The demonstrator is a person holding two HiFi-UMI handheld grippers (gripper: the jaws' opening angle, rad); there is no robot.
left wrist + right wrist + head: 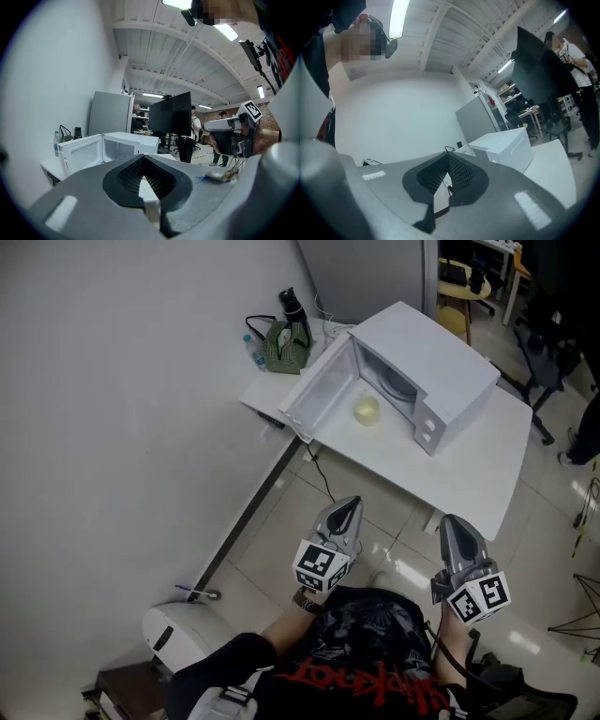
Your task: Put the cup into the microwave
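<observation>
- Inside the boxy white microwave oven [441, 362], on the cavity floor just behind the swung-open door [319, 395]: small pale yellow cup [367, 410], upright.
- Under the microwave oven: white rectangular table [487, 465], set against the grey wall.
- Fingers of the left grey gripper [351, 505]: pressed together, nothing between them.
- Fingers of the right grey gripper [448, 521]: together as well, empty.
- Both held low over the pale tiled floor [281, 559], close to the person's black printed shirt [375, 652], tips aimed toward the table.
- Cup well apart from both pairs of fingers, out beyond their tips, no contact.
- At the table's far corner, beside the open door: green bag [284, 348], black bottle [292, 304].
</observation>
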